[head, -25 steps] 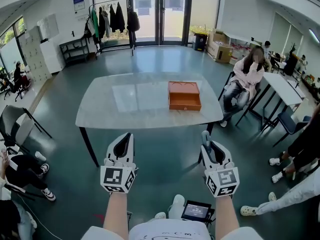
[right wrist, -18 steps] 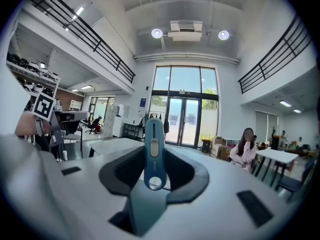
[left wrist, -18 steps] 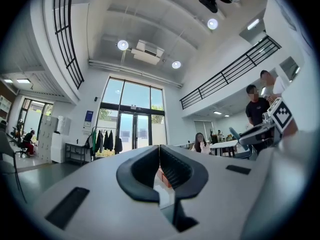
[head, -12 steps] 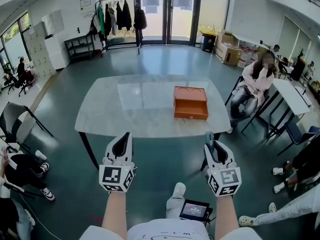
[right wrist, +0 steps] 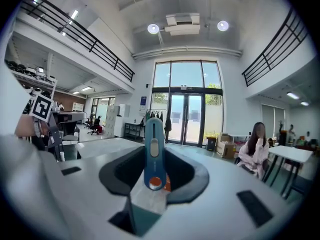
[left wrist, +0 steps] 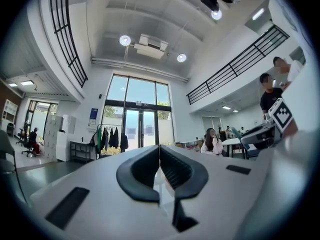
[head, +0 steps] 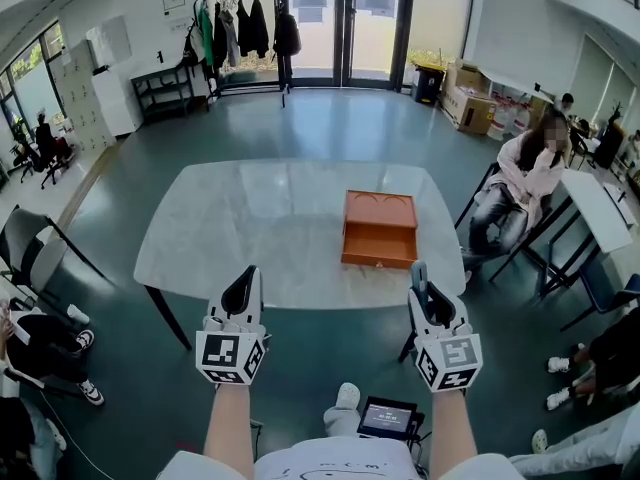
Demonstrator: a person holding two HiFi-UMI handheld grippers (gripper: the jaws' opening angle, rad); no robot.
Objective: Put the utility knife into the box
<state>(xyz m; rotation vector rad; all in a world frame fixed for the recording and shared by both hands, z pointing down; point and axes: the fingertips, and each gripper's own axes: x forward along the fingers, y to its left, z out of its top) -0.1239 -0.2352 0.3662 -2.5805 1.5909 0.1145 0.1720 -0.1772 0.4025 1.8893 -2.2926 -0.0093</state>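
Both tongs are held side by side over the green floor, just before the near edge of the desk (head: 250, 218), and they are pointed toward it. The left tongs (head: 247, 280) are brought together at the tips, as is shown in the left gripper view, and nothing is caught between the dark pads (left wrist: 141, 171). The right tongs (head: 424, 298) are clamped on the utility knife (right wrist: 153, 134), which is kept upright between the two pads. Its blue body is seen with a grey slider near the middle and an orange round spot at the lower end, and its upper end is raised above the jaw tips. In the head view this end is visible as a small blue tip ahead of the right tongs. The box (head: 380, 230), orange and seemingly open at the top, is placed on the right part of the desk, well apart from the knife. A seated person (head: 530, 183) is seen beyond the right side of the desk.
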